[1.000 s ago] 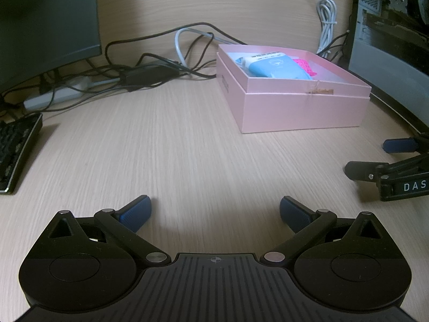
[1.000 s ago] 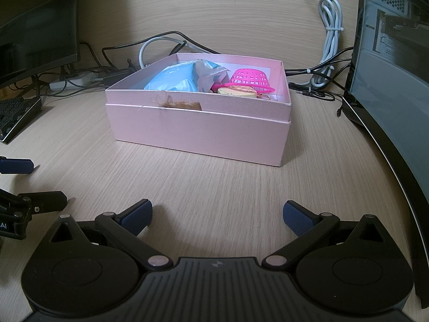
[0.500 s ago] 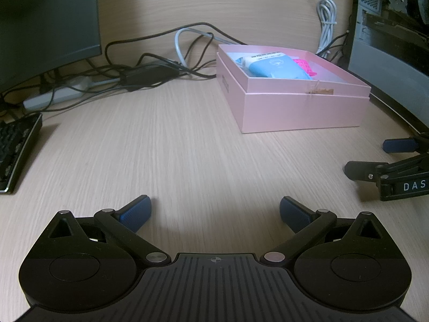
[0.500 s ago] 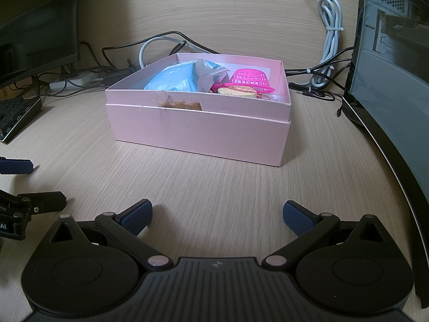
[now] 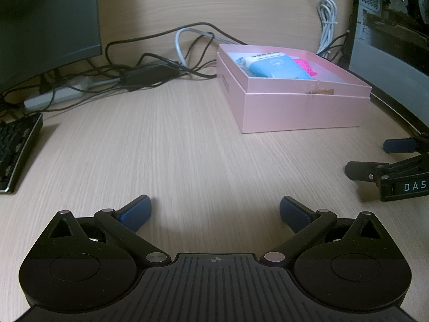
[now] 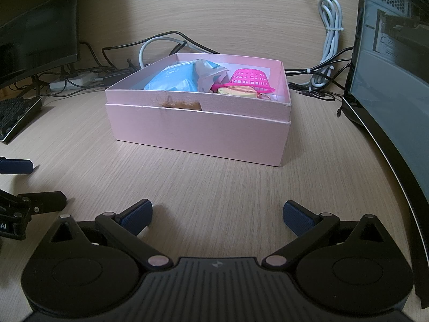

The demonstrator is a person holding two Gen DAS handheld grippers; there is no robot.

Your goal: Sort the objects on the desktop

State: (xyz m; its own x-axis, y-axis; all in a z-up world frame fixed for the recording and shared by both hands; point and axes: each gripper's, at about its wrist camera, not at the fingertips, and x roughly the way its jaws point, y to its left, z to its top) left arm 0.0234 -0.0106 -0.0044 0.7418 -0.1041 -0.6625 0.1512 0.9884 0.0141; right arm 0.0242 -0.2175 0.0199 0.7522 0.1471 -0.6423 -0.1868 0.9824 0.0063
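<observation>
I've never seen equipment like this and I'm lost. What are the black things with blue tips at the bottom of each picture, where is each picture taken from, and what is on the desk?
Each black device is a hand-held two-finger gripper; a person holds one in each hand. Each picture comes from a camera on a gripper, looking forward along its fingers. One view shows the left gripper, the other the right gripper. Both are open and hold nothing.

On the wooden desk stands an open pink box. Inside lie a blue packet, a small pink basket tipped on its side and a yellowish item that I cannot identify. Around are cables, a keyboard and a monitor.
</observation>
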